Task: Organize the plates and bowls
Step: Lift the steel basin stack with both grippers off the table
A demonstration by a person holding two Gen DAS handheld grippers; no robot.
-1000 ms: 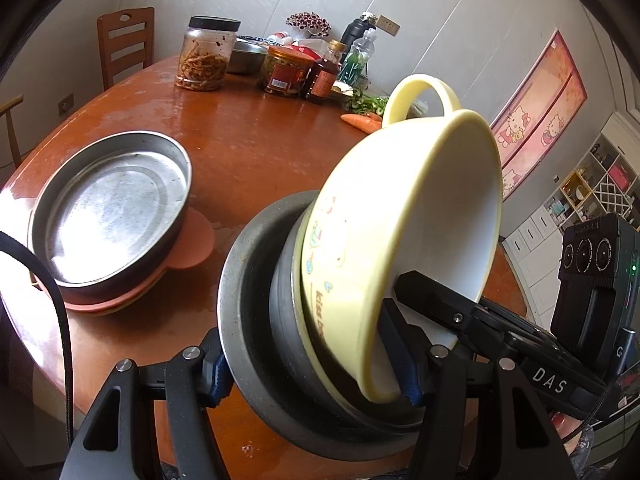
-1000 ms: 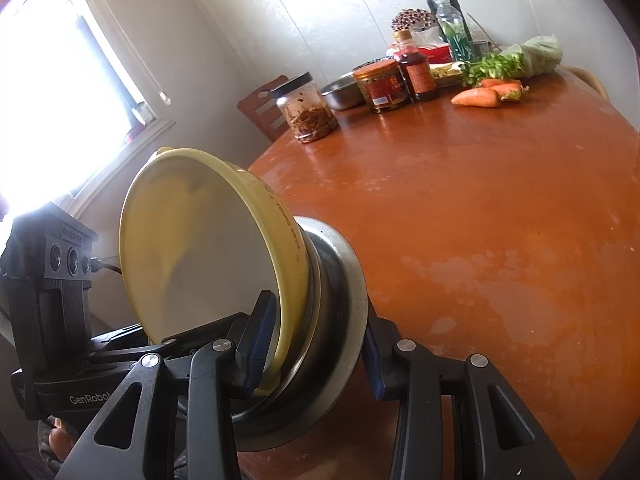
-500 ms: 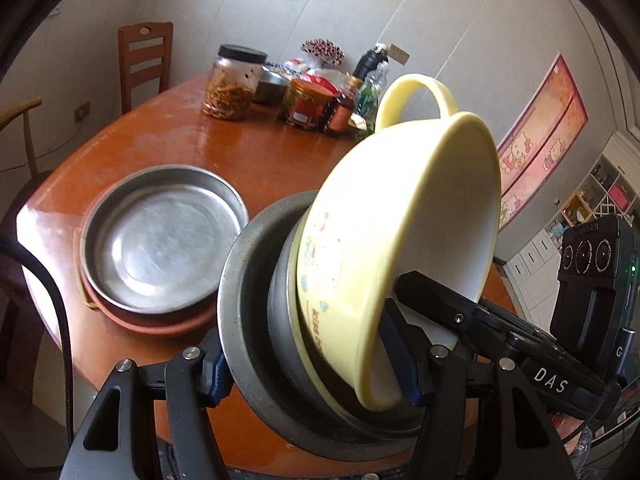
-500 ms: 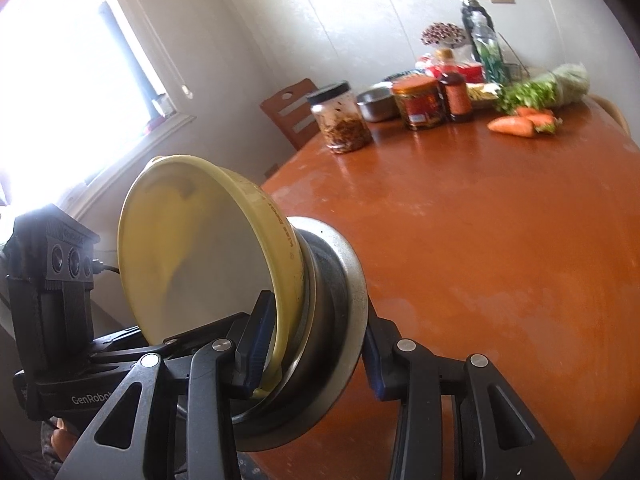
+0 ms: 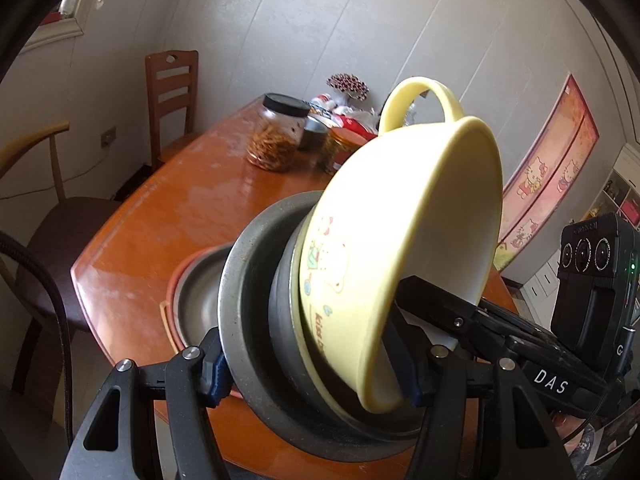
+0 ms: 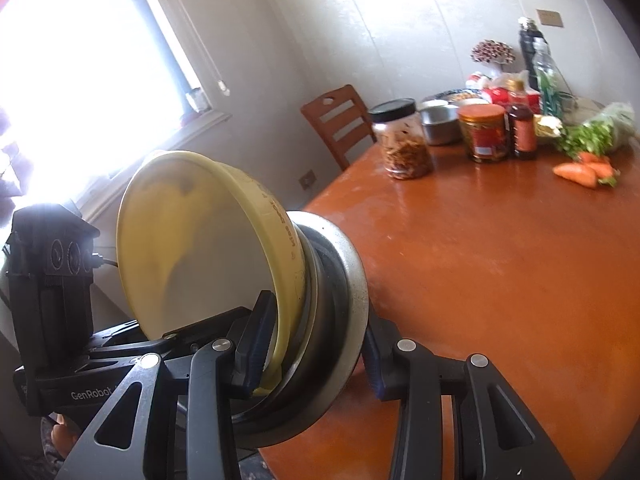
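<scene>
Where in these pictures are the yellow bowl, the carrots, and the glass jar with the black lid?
yellow bowl (image 5: 400,216): left wrist view, on its outer side wall.
carrots (image 6: 576,173): right wrist view, on the body of the nearest carrot.
glass jar with the black lid (image 6: 404,144): right wrist view, on its glass wall.

A pale panelled wall (image 5: 304,32) is seen behind a glossy orange-brown wooden table (image 6: 520,280), its top streaked with glare. A slatted wooden chair (image 5: 172,92) is set against the wall at the table's far edge, and a second chair with a curved arm and dark seat (image 5: 60,220) is drawn up nearer. A wall socket (image 5: 107,136) is spotted low down. Hard white daylight is thrown in through a window (image 6: 80,80), washed out entirely. A pink cartoon banner (image 5: 548,172) is hung on the wall, white shelving (image 5: 620,196) glimpsed beside it.
</scene>
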